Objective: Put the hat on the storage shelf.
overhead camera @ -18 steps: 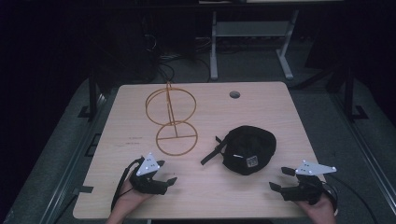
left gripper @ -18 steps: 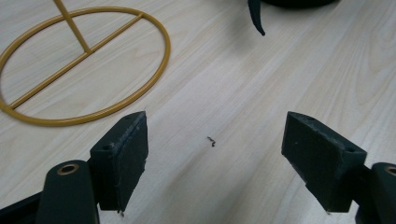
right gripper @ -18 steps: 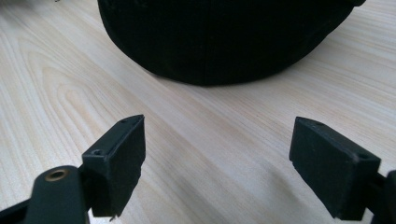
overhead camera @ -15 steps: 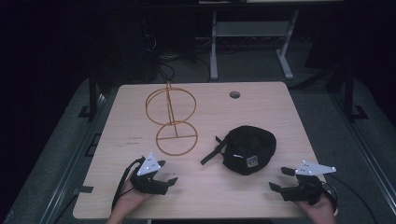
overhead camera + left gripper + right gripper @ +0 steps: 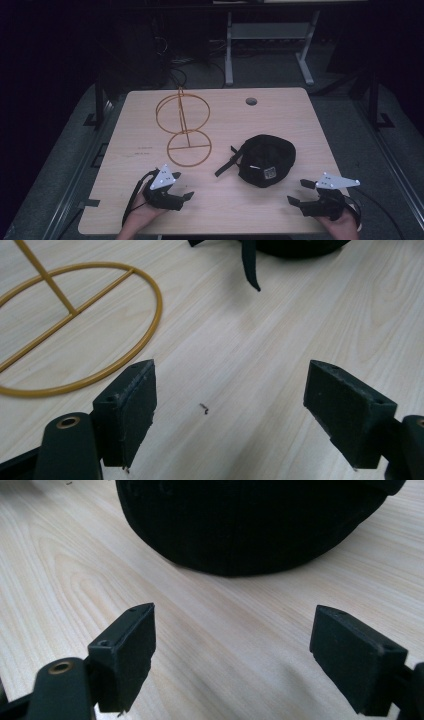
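Note:
A black cap [image 5: 265,160] with a loose strap [image 5: 227,162] lies on the right half of the wooden table [image 5: 280,110]. A gold wire stand [image 5: 184,125], with a round base ring and an upright hoop, stands left of the cap. My left gripper [image 5: 184,189] rests near the front edge, just below the stand's base, open with nothing between its jaws. In the left gripper view the gripper [image 5: 232,372] points at bare wood, with the base ring [image 5: 155,305] to its left. My right gripper [image 5: 296,191] sits open at the front right. Its own view shows the gripper [image 5: 235,614] just short of the cap [image 5: 250,525].
A round cable hole [image 5: 251,101] sits near the table's far edge. Behind the table stands a white metal frame [image 5: 270,35] on a dark floor with cables. Bare wood lies between the two grippers along the front edge.

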The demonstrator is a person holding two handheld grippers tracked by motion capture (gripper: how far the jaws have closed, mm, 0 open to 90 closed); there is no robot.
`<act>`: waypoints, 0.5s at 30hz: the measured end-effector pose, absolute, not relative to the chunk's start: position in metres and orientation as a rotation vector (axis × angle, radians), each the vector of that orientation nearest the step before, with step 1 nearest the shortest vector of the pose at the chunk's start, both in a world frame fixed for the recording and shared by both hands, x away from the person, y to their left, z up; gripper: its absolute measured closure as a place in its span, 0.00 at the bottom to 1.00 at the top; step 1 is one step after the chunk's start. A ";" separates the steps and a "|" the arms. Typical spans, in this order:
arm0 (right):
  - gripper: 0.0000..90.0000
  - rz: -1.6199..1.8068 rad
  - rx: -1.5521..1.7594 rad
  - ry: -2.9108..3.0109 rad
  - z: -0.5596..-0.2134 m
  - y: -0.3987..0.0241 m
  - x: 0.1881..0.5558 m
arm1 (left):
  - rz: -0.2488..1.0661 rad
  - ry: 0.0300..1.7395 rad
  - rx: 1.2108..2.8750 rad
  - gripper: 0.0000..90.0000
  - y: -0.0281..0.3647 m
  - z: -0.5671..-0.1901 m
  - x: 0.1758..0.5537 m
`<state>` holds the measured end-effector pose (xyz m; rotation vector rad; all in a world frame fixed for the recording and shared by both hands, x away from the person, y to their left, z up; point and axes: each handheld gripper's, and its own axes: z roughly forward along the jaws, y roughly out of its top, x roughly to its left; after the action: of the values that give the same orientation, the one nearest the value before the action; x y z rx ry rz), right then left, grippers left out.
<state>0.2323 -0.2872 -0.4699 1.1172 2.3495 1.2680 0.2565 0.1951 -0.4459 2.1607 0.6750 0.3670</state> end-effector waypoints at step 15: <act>0.20 1.289 1.123 2.338 -0.469 -0.290 0.234 | 0.333 0.644 2.153 0.20 0.175 -0.438 0.258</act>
<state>0.2337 -0.2902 -0.4691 1.1231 2.3380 1.2887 0.2577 0.1747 -0.4380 2.1534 0.6440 0.3330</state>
